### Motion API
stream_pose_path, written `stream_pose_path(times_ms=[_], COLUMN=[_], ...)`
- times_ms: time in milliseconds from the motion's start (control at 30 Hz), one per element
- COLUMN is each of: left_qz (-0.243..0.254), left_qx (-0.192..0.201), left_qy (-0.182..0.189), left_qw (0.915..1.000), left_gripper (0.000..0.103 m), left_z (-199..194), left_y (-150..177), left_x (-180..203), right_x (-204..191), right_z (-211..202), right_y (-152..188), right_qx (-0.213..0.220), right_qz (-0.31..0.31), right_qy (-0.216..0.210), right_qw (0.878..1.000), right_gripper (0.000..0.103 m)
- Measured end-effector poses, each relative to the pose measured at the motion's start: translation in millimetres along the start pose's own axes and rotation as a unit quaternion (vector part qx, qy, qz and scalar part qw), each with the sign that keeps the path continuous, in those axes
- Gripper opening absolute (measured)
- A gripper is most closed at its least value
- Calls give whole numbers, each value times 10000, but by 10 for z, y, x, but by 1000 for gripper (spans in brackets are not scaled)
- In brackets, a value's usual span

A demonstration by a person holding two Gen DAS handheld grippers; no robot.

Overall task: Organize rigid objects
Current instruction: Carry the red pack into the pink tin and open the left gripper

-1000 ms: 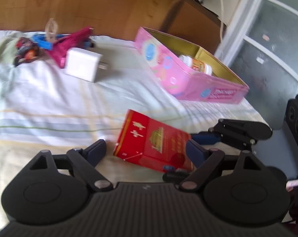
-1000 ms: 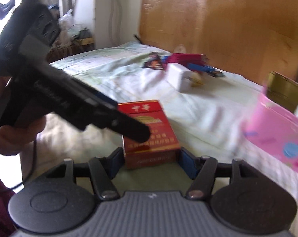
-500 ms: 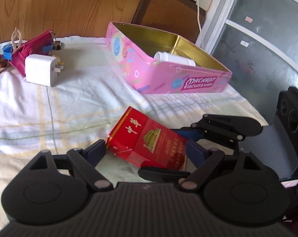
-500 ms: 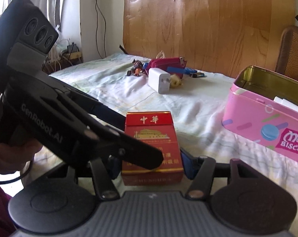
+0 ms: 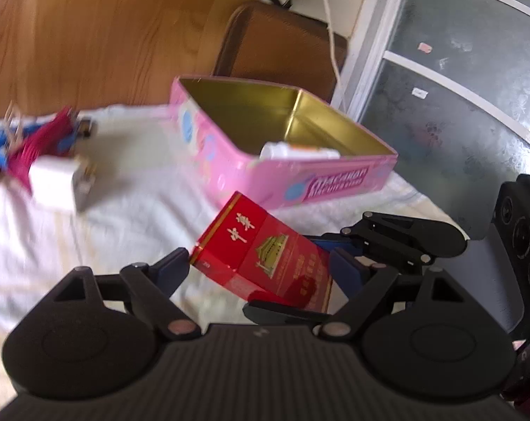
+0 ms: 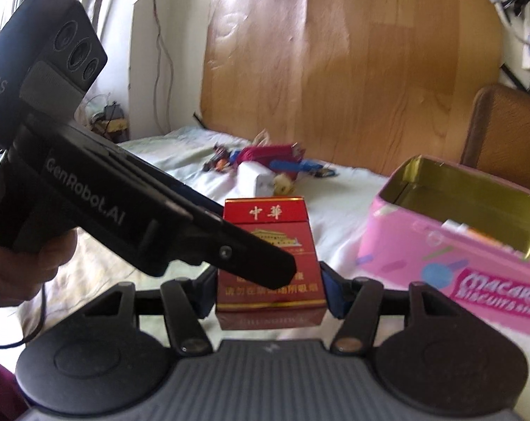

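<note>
A red cigarette pack (image 6: 265, 301) stands upright between the pads of my right gripper (image 6: 270, 291), which is shut on its two narrow sides and holds it just above the sheet. In the left wrist view the pack (image 5: 261, 256) lies tilted between the wide-spread fingers of my left gripper (image 5: 259, 263), and the pads are not clearly pressing on it. The right gripper (image 5: 286, 277) reaches in from the right. Seen from the right wrist, one of the left gripper's fingers (image 6: 230, 245) crosses in front of the pack's face. An open pink biscuit tin (image 5: 230, 161) holds a white bottle (image 5: 296, 151).
A white charger (image 5: 54, 182) and a magenta pouch (image 5: 44, 140) with several small items lie on the sheet at the far left. The tin (image 6: 440, 263) is to the right of the pack. A brown chair (image 5: 282, 45) stands behind the bed, and a hand (image 6: 19, 263) holds the left gripper.
Both grippers and the pack have risen off the sheet and moved toward the pink tin. The pack now stands more upright in the right gripper.
</note>
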State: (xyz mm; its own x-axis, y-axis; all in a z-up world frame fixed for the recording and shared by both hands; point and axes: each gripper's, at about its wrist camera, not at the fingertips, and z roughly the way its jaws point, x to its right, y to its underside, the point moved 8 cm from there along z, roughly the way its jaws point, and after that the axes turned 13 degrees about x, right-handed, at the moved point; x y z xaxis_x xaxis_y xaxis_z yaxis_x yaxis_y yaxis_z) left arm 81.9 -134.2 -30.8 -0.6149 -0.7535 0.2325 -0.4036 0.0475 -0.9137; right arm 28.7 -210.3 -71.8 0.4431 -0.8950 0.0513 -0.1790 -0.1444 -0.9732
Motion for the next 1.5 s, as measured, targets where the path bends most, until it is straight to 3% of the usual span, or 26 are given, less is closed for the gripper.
stream_pose_path(times_ms=[333,600,967,1033,1100,1167,1233,1400,1500], left_qz=[595,589,602,470,345,180,3,411,368], left_qx=[422,524,188,137,82,97,106,281,366], left_qy=[388,551,341,183,-84,-288,-164,-270,-186], left_qw=[9966,9954,9974,9986,9993,9994,9998,9984,9985], left_gripper=[87,87,88,89,89,90,90,90,90], left_z=[340,740,1302,1393,1468,1473,1423,1240,1073], left_y=[-500,-759,-739,-750,-758,-767,-761,-710,-701], left_x=[339,406,262,171,64,-35,-59,58,89], right_x=[541,978,1443,1561,1687,1801,1830,1667,1619], right_z=[-73,24,422,540,622,640,608,488,388], right_y=[-335,-455,-389,-374,-340,-315,-296,-245,-267], right_qx=[190,277,33,-6,-60,-26,73,159,250], right_qz=[-60,-17,270,219,229,451,674,429,583], right_qy=[626,1029,1178,1447,1791,1950,1917,2017,1977], right_qw=[9978,9943,9927,9892,9835,9798,9791,9784,9782], right_gripper=[57,57,58,59,68,70,72,72,72])
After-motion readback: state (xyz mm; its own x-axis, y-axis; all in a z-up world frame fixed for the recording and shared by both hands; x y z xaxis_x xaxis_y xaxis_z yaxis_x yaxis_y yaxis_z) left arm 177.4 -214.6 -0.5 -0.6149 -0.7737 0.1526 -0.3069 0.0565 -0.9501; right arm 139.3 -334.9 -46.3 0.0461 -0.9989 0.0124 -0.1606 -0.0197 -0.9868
